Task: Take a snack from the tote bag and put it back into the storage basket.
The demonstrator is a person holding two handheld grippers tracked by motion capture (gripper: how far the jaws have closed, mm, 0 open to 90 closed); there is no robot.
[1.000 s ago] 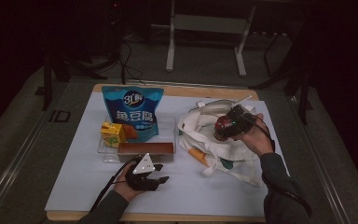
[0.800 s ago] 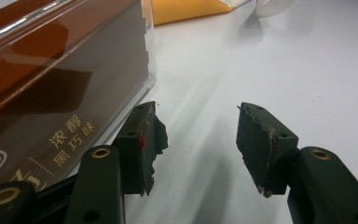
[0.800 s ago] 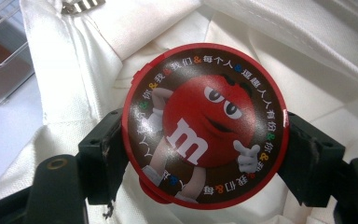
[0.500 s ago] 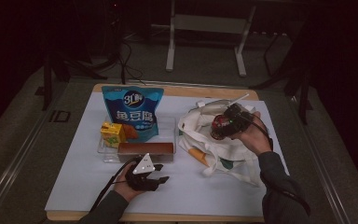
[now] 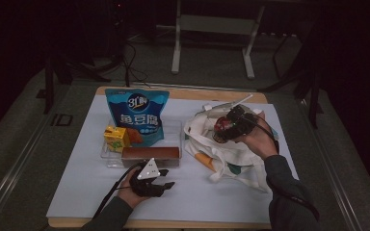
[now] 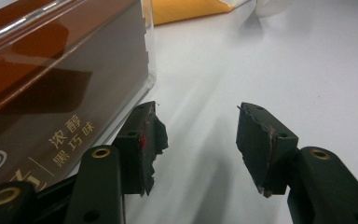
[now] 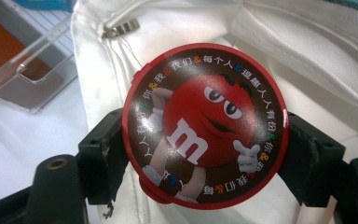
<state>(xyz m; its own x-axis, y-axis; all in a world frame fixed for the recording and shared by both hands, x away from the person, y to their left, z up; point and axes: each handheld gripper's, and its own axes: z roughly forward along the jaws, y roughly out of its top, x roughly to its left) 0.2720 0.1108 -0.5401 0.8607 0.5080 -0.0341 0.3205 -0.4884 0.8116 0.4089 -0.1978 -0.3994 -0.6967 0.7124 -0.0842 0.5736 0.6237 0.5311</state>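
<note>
My right gripper (image 5: pixel 224 127) is shut on a round red M&M's tin (image 7: pixel 205 126), a jaw pressing on each side of its rim, and holds it above a white tote bag (image 5: pixel 231 156). In the right gripper view the bag's cloth (image 7: pixel 307 56) and a zipper pull lie under the tin. My left gripper (image 5: pixel 166 178) rests low on the white table at the front. Its jaws stand open with nothing between them (image 6: pixel 198 140). A brown chocolate cake box (image 6: pixel 51 93) lies just beside the left jaw.
A clear tray (image 5: pixel 176 130) holds the brown box (image 5: pixel 150 154), a yellow juice carton (image 5: pixel 116 137) and a blue snack bag (image 5: pixel 136 115) that stands upright. The white table cover (image 5: pixel 77 192) ends at wooden edges. A metal stand is on the floor behind.
My right gripper has drifted slightly to the left over the bag with the tin in it. The left gripper has stayed put.
</note>
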